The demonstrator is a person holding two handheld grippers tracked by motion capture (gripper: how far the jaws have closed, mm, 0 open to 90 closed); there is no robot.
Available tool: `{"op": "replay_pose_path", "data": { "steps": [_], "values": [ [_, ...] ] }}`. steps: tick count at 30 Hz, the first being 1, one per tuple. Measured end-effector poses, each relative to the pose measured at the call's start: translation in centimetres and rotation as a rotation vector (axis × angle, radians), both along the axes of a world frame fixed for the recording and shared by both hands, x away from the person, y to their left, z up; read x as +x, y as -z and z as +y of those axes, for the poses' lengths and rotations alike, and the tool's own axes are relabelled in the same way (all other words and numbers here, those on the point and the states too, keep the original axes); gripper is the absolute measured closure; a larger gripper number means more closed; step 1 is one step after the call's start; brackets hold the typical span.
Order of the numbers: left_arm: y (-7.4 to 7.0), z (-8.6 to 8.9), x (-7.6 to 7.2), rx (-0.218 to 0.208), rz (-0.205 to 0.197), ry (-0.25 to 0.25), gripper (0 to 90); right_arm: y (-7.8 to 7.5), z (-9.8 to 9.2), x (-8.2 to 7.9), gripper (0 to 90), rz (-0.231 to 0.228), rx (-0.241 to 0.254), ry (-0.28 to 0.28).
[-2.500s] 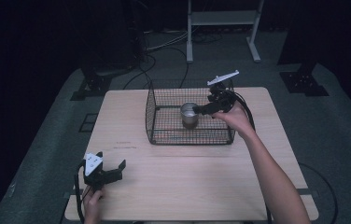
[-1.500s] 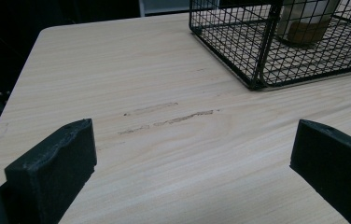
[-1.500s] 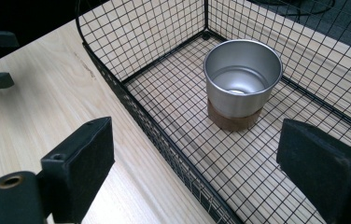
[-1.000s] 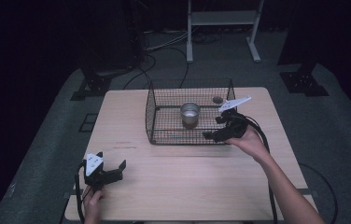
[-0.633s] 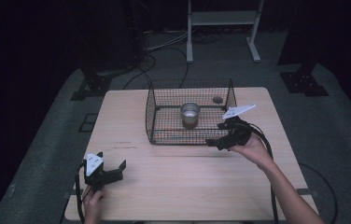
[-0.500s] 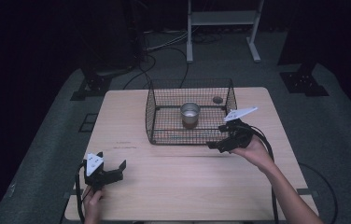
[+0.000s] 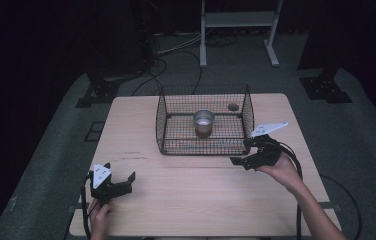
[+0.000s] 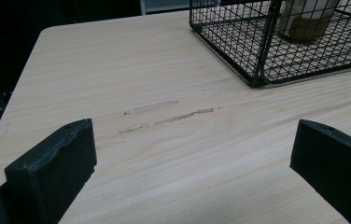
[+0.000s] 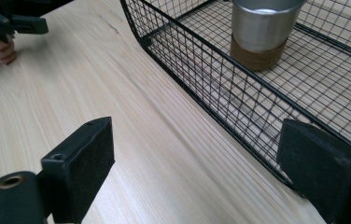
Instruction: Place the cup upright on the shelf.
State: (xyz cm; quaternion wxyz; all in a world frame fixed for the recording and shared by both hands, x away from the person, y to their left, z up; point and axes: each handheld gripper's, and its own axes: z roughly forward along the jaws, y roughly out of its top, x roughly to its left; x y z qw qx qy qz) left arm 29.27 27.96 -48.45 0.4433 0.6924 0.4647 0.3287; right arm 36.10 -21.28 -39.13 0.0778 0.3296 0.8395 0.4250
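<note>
A dark room surrounds the pale wooden surface point(image 7: 186, 200), where a black wire basket point(image 7: 168, 125) sits toward the far side with a steel cup with a brown band at its base point(image 7: 203, 122) standing upright inside it. My right gripper point(image 7: 243, 154) hovers just beside the basket's near right corner, jaws apart and holding nothing. My left gripper point(image 7: 126, 181) rests at the near left edge, well apart from the basket, jaws wide and empty

cup point(image 8: 306, 18): top cut off by the left gripper view's upper edge
small dark object point(image 7: 233, 106): beyond the wire basket point(image 7: 163, 120), too small to identify
</note>
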Motion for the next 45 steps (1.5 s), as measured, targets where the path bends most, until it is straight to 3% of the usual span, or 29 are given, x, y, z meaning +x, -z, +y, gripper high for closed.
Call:
{"op": "replay_pose_path", "data": {
  "steps": [11, 29, 45],
  "values": [
    [0.0, -0.1, 0.0, 0.006, -0.002, -0.001, 0.0, 1.4, -1.6, -1.0, 10.5, 0.022, 0.01, 0.031],
    [0.0, -0.2, -0.1, 0.013, -0.001, -0.001, 0.0, 2.8, -3.9, -2.8, 10.6, 0.011, 0.05, 0.079],
    [0.0, -0.2, -0.1, 0.016, -0.003, -0.001, 0.0, 4.7, -5.2, -4.1, 10.6, 0.022, 0.033, 0.099]
  ]
}}
